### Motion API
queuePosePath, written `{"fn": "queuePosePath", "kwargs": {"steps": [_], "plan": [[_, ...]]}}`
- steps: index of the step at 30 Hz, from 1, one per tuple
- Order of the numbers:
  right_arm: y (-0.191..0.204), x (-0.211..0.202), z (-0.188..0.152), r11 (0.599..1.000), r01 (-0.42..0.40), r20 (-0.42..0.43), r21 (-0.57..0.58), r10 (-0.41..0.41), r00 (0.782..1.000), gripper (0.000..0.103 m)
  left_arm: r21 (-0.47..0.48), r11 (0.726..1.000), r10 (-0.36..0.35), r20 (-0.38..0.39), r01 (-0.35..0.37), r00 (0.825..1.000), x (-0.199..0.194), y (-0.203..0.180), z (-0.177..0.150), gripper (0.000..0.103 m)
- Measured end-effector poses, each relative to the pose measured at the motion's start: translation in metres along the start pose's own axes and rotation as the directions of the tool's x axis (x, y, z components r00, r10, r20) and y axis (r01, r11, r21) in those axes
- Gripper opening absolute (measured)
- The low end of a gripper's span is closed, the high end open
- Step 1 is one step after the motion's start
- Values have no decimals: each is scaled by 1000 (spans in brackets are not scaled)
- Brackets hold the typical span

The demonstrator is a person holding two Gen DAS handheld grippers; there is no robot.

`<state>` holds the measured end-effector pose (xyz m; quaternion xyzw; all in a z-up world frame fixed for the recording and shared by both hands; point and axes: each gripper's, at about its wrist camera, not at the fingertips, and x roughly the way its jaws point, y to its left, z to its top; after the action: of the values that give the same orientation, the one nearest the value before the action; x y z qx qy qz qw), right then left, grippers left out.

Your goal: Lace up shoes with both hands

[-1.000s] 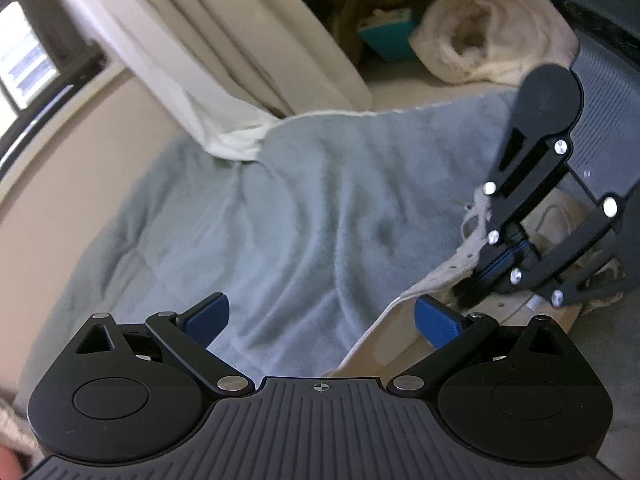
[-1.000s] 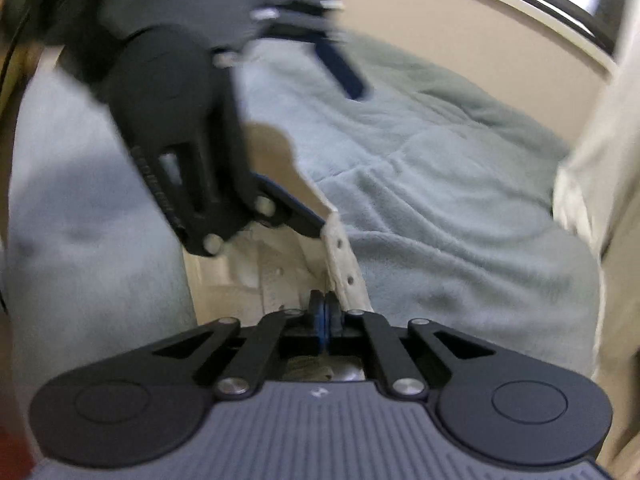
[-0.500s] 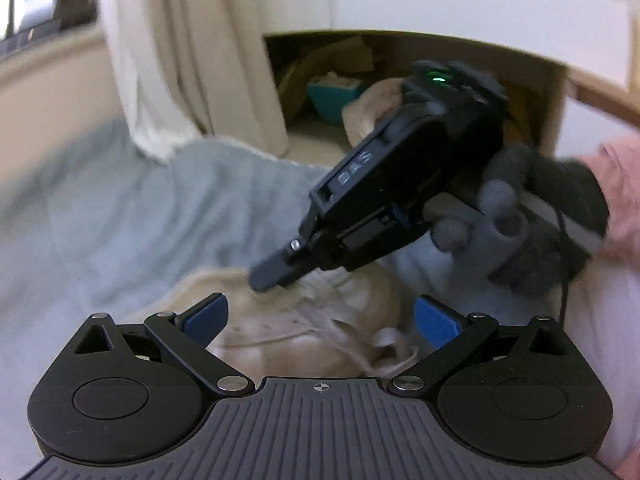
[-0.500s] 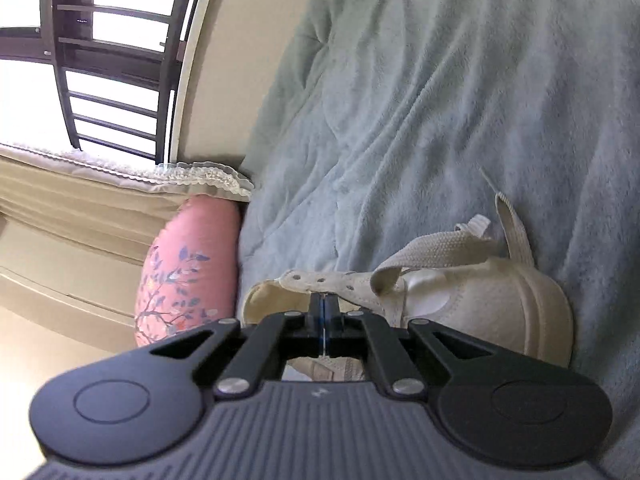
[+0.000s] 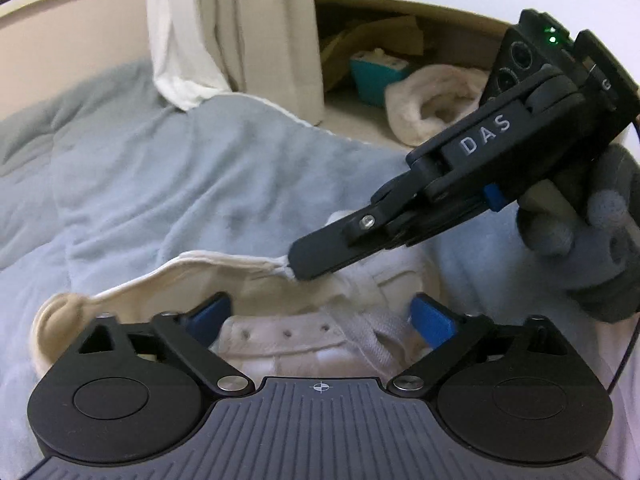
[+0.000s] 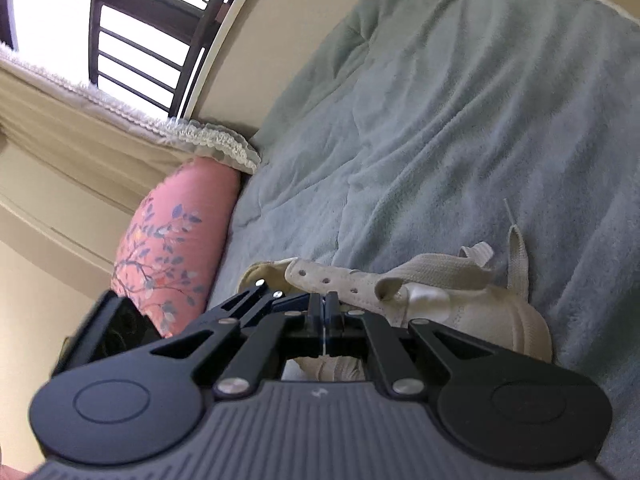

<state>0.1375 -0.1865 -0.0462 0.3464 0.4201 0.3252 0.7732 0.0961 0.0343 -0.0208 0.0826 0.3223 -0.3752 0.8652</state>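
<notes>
While parked on grey blanket (image 5: 168, 168), beige shoe (image 5: 280, 296) lies on its side, eyelet strip up. Right gripper (image 5: 294, 268) over shoe, pads pressed together, pinching lace (image 5: 276, 270) at upper edge; held by gloved hand (image 5: 592, 236). Left gripper (image 5: 320, 316) just short of shoe, fingers (image 5: 434, 320) spread wide, nothing between. Pink pillow (image 6: 176, 236) beyond shoe heel.

Left gripper (image 5: 320, 316) jaws wide; right gripper (image 6: 323, 312) jaws closed.

Since a second ago the left gripper (image 5: 320, 316) has swung from the blanket (image 5: 160, 184) to over the shoe (image 5: 288, 336), facing the right gripper (image 5: 296, 268).
</notes>
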Motion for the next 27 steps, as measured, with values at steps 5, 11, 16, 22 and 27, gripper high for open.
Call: {"fn": "queuePosePath", "kwargs": {"steps": [5, 11, 16, 22, 27], "plan": [[-2, 1, -2, 1000, -20, -9, 13, 20, 1000, 2, -49, 999, 4, 49, -1, 999, -10, 9, -4, 68], [-2, -4, -3, 999, -46, 8, 19, 46, 999, 2, -218, 975, -16, 75, 32, 997, -16, 31, -1, 37], [5, -6, -2, 999, -46, 18, -3, 46, 999, 3, -148, 989, 28, 54, -20, 998, -13, 25, 1, 30], [58, -44, -11, 895, 200, 143, -400, -155, 978, 21, -134, 991, -7, 49, 13, 999, -20, 29, 1, 39], [95, -39, -33, 629, 377, 216, -680, -320, 923, 19, -18, 1000, -22, 76, 23, 997, -44, 14, -2, 60]]}}
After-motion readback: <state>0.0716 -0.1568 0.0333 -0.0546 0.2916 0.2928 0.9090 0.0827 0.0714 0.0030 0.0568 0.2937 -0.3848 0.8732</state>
